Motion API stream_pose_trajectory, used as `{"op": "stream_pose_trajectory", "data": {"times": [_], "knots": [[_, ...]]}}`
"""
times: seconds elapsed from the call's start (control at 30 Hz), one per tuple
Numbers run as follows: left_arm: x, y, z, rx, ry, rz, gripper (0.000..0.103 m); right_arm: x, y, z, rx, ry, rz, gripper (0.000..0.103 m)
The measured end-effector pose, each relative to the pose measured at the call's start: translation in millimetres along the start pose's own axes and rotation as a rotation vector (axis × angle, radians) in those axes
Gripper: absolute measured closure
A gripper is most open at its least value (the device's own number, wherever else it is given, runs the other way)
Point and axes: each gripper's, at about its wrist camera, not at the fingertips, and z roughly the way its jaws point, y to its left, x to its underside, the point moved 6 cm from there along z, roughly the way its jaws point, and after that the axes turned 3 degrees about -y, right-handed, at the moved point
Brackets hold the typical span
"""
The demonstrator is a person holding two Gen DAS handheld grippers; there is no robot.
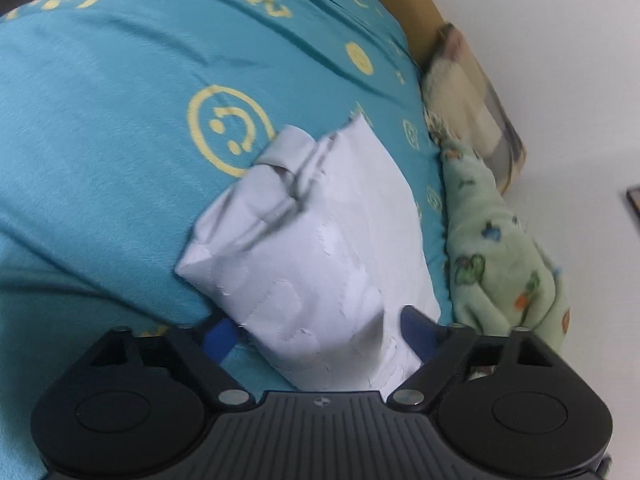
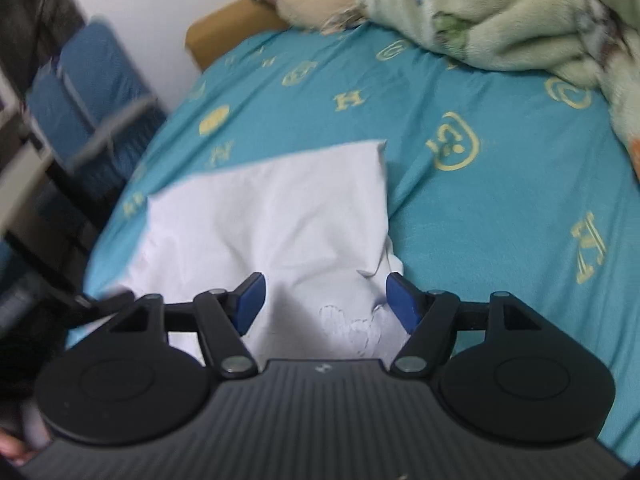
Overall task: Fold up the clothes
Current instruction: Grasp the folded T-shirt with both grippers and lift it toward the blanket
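Two grippers work over one white garment [image 1: 320, 240] that lies on a bed with a teal sheet [image 1: 100, 160] printed in yellow smiley faces and letters; to my eye the folding is well under way, since the cloth is already a compact bundle rather than a spread-out piece. On the left, the left gripper [image 1: 320, 328] has the near end of the garment lying between its blue fingers [image 1: 218, 338]; the fingers stand well apart, and I cannot see them pressing the cloth, so I read them as released around it, though the picture is blurred. Beyond them a rolled sleeve or hem [image 1: 280, 160] sits on top of the bundle, bunched and creased; further right a green fleece blanket [image 1: 500, 260] with small animal prints lies along the bed's edge, with a pillow [image 1: 468, 92] beyond it against the white wall. The right gripper [image 2: 324, 300] hovers over the garment's nearer edge, where faint embroidery [image 2: 352, 328] shows; its fingers [image 2: 252, 300] are spread with cloth beneath and between them, not clenched on it. From this side the garment lies flat, its far edge straight. Left of the bed stands a blue chair [image 2: 80, 100]. Next, I judge, both pairs of fingers must close on the near edge, lift evenly, and carry it over to the far edge; uneven grips would skew the fold.
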Motion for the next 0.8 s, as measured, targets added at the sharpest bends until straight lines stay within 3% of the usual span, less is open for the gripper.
{"op": "stream_pose_trajectory", "data": {"times": [0.1, 0.17, 0.33, 0.47, 0.57, 0.63, 0.73, 0.8], "knots": [[-3.3, 7.5, -1.0, -0.001, 0.0, -0.04, 0.048, 5.5, -8.5, -14.9, -0.175, 0.057, 0.29, 0.032], [-5.2, 10.6, -0.6, 0.004, 0.004, -0.063, 0.052, 16.6, -12.7, -15.4, -0.269, 0.126, 0.465, 0.017], [-8.5, 14.0, 4.5, 0.026, 0.021, -0.113, 0.061, 47.9, -13.7, 11.7, -0.281, 0.287, 0.628, 0.018], [-11.4, 13.9, 6.8, 0.049, 0.026, -0.134, 0.07, 55.3, -29.6, 26.3, -0.218, 0.25, 0.73, 0.022], [-12.7, 12.3, 8.6, 0.065, 0.022, -0.125, 0.073, 43.7, -37.0, 23.2, -0.169, 0.163, 0.693, 0.033], [-13.2, 11.7, 10.5, 0.073, 0.022, -0.124, 0.073, 41.5, -40.4, 23.9, -0.15, 0.146, 0.69, 0.053], [-12.8, 9.0, 9.6, 0.084, 0.022, -0.109, 0.074, 43.3, -40.1, 23.5, -0.138, 0.136, 0.672, 0.073], [-11.9, 4.9, 4.8, 0.097, 0.019, -0.095, 0.076, 39.1, -33.5, 14.8, -0.149, 0.108, 0.634, 0.082]]}}
